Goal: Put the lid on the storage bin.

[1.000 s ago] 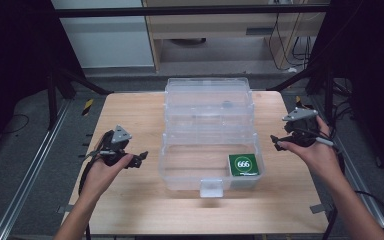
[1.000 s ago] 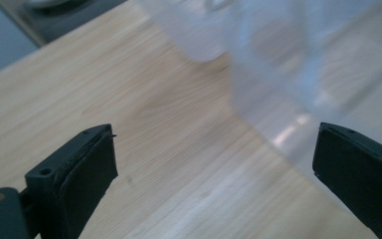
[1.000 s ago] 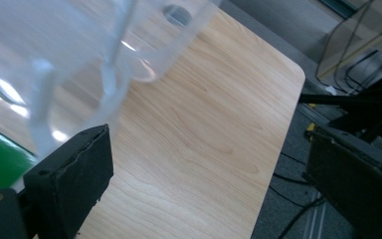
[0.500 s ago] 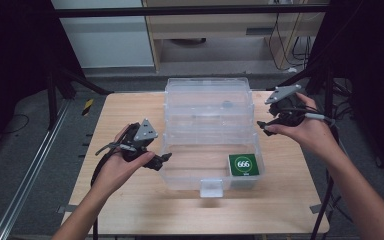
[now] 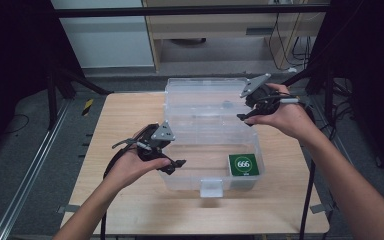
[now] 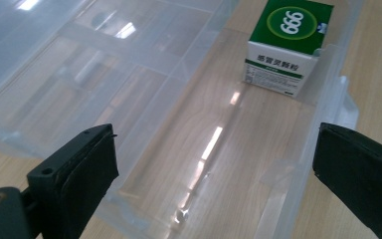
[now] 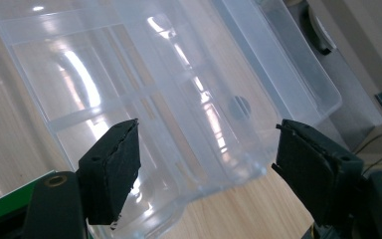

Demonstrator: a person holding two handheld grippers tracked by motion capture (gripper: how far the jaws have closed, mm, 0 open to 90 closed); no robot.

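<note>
Lengthwise, the clear box (image 5: 200, 120) runs away from the person, lid folded back.

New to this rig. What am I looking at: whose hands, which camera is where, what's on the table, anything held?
No robot arm: a person holds a two-jaw gripper in each hand. The high view looks down on the wooden table from above the person's side. It shows the left gripper at the near left edge of a clear plastic box, whose lid lies open behind it, and the right gripper above the lid's right side. The other two pictures come from cameras riding on each gripper. A green and white carton marked 666 stands inside the box. Both grippers are open, holding nothing; the right one's jaws have just been closing.
</note>
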